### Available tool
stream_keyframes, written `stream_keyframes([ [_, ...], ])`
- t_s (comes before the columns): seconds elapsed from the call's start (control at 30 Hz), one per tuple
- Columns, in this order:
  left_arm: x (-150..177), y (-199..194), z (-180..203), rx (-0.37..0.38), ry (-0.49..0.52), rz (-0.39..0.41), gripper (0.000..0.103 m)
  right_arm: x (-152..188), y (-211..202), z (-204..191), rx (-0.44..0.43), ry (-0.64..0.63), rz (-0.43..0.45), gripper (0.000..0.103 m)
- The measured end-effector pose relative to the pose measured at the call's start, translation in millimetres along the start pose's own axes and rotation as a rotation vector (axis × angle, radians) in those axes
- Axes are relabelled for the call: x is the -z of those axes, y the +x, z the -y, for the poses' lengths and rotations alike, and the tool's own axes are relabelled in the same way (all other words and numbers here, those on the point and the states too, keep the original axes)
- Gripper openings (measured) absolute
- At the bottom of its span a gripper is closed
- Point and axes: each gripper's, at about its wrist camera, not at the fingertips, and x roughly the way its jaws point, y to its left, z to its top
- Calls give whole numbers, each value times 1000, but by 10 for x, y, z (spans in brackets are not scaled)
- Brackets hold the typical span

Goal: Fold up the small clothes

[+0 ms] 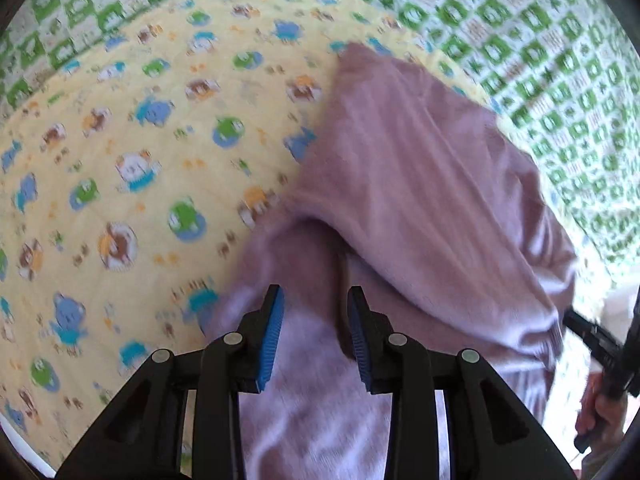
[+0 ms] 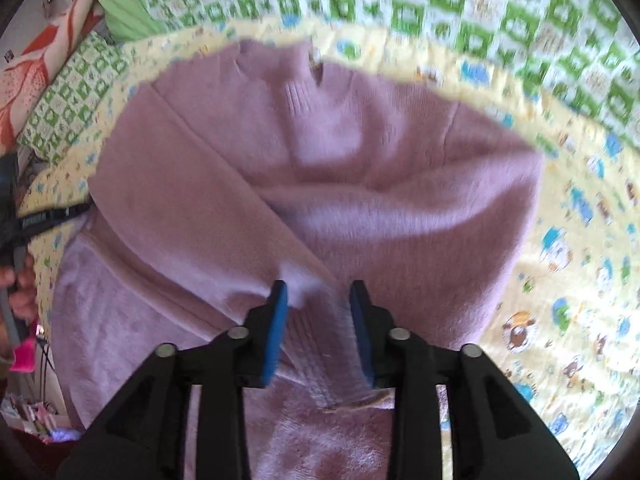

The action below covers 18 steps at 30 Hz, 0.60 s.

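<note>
**Left wrist view: both grippers over a half-folded sweater, and a slack grab is the worry**

Left wrist view shows the pink sweater lying on the yellow animal-print blanket, itself spread over a green checked bedcover. The left gripper hangs just above the near edge, its blue pads parted with knit visible between them, gripping nothing as far as I can see. From the other side, the right gripper is likewise spread, straddling what looks like a ribbed cuff or hem where a sleeve crosses the body; whether the pads touch it I cannot tell.

The knit looks soft and bunched. If either gripper closes on one layer only, I reckon the fold will drag crooked. Pinching the blanket along with the sweater would pull the whole bedding up.
</note>
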Motion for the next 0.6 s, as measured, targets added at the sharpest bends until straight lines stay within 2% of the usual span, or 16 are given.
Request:
stream_keyframes([
  [0.03,37,2,26,12,7,-11,33,-4,-41,-36,-14,7,19,35],
  [0.13,125,85,99,36,43,-59,34,-30,-122,-241,-143,24,59,35],
  [0.2,110,167,151,42,46,-78,35,-59,-74,-436,-172,-6,60,35],
  [0.33,-17,384,193,76,28,-134,38,-168,64,-529,-130,-41,58,35],
  [0.43,-69,437,251,89,34,-131,38,-320,193,-480,-76,-32,61,35],
  [0.5,-101,473,275,92,39,-133,38,-425,299,-410,-20,-72,45,35],
  [0.6,-107,506,301,96,48,-123,38,-576,452,-330,17,-151,-2,35],
])
